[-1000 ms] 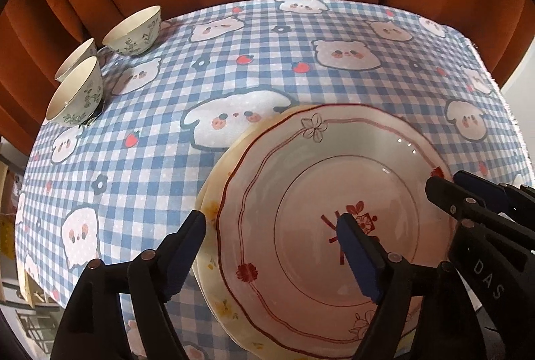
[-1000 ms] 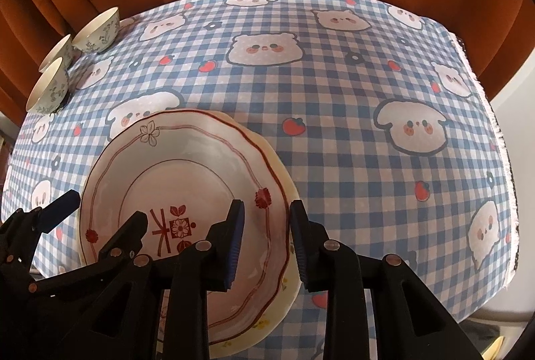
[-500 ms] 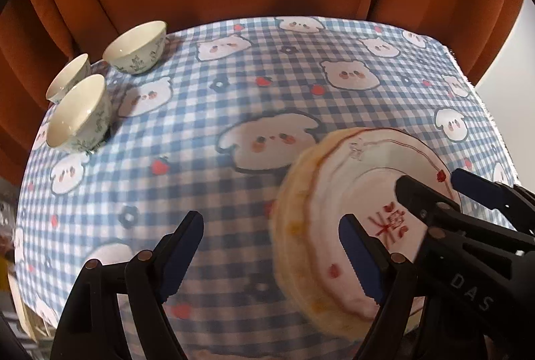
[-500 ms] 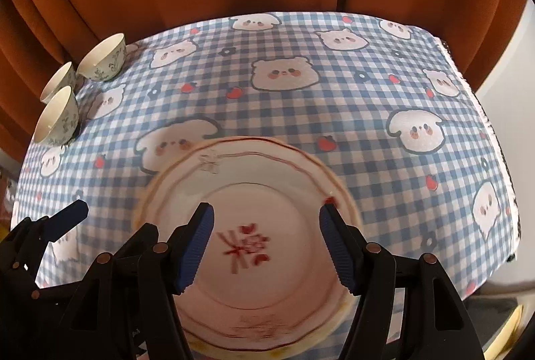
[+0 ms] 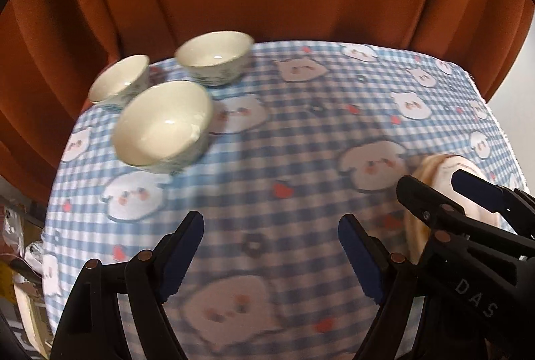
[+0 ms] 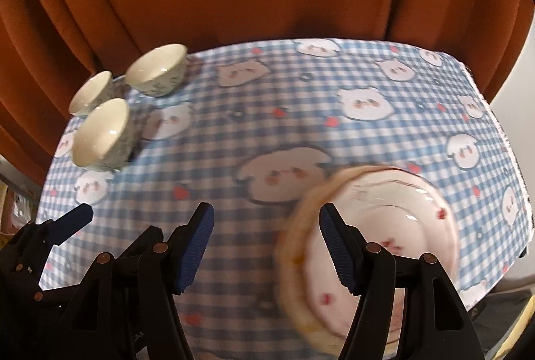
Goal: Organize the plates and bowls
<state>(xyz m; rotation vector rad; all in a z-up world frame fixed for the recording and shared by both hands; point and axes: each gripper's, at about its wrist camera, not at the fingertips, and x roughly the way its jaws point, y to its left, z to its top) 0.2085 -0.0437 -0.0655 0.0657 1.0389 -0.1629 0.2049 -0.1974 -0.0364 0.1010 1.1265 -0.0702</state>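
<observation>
Hovering with jaws apart and empty, the left gripper (image 5: 271, 254) and right gripper (image 6: 265, 246) are facing three glazed bowls (image 5: 164, 122); looking hard, slippery and breakable, each is probably wanting a pinch across its rim.

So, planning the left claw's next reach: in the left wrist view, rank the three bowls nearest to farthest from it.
1. Front bowl, upper left of the left claw.
2. and 3. Back-left bowl and back-right bowl, by the curtain: too close to call.
</observation>
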